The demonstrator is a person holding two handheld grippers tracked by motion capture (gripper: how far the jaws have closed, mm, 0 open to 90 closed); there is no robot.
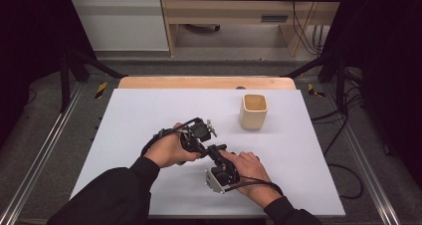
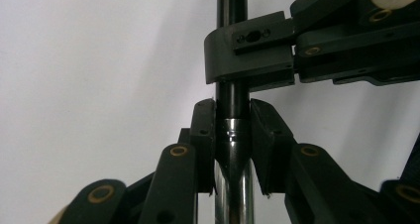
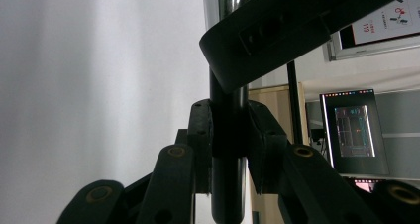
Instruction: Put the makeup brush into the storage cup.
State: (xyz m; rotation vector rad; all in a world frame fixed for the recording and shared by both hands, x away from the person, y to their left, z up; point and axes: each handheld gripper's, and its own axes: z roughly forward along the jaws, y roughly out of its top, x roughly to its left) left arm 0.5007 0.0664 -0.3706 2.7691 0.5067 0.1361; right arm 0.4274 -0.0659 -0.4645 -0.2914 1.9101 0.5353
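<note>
Near the lower middle of the high view, two hands meet over the white counter (image 1: 149, 110), each holding a gripper. The left gripper (image 1: 211, 148) sits just left of centre and points toward the lower right; the right gripper (image 1: 215, 154) lies below and to the right of it and points toward the upper left, so the two tips meet at one spot. What they hold is too small to make out from this height.

In the left gripper view, the left gripper (image 2: 233, 135) has its jaws closed on a slim rod (image 2: 233, 149) that runs straight up the middle of the frame. The rod is shiny metal in its lower part and black above, and both pads press on it right where the metal part meets the black part. Higher up, the other gripper comes in from the upper right of the frame and clamps the black part of the same rod.

In the right gripper view, the right gripper (image 3: 229, 135) is likewise closed on the rod (image 3: 228, 184), pads tight against its black section at the centre of the frame. The other gripper crosses above it from the upper right.

A pale wooden cup (image 1: 254, 111) stands upright on the counter in the upper right of the high view, well apart from both hands.
</note>
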